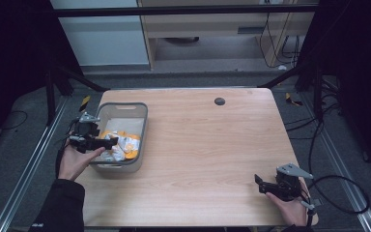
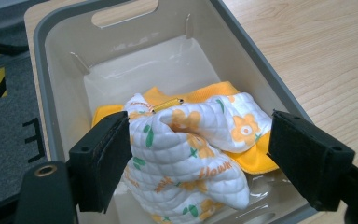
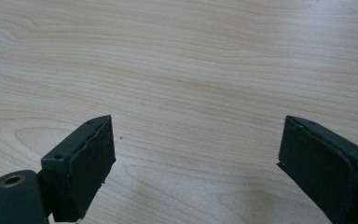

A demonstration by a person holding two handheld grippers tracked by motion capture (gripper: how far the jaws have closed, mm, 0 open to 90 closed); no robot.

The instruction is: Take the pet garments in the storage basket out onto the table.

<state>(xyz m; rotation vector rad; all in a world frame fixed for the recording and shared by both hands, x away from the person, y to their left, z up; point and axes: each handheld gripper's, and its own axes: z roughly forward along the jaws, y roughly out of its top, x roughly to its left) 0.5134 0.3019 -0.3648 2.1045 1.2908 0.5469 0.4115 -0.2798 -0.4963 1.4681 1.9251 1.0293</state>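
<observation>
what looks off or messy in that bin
Only the cloth: it lies crumpled in a heap at the near end of the bin rather than folded, its yellow lining showing underneath. The left tool is open around it. Nothing looks spilled or broken.

The left gripper (image 1: 107, 142) is held in the left hand (image 1: 77, 159) at the left of the high view, forearm entering from the bottom edge, fingers (image 2: 103, 158) spread wide and pointing right. The right gripper (image 1: 258, 181) sits in the right hand (image 1: 290, 209) at lower right, held low, fingers (image 3: 84, 163) spread wide and pointing left.
</observation>
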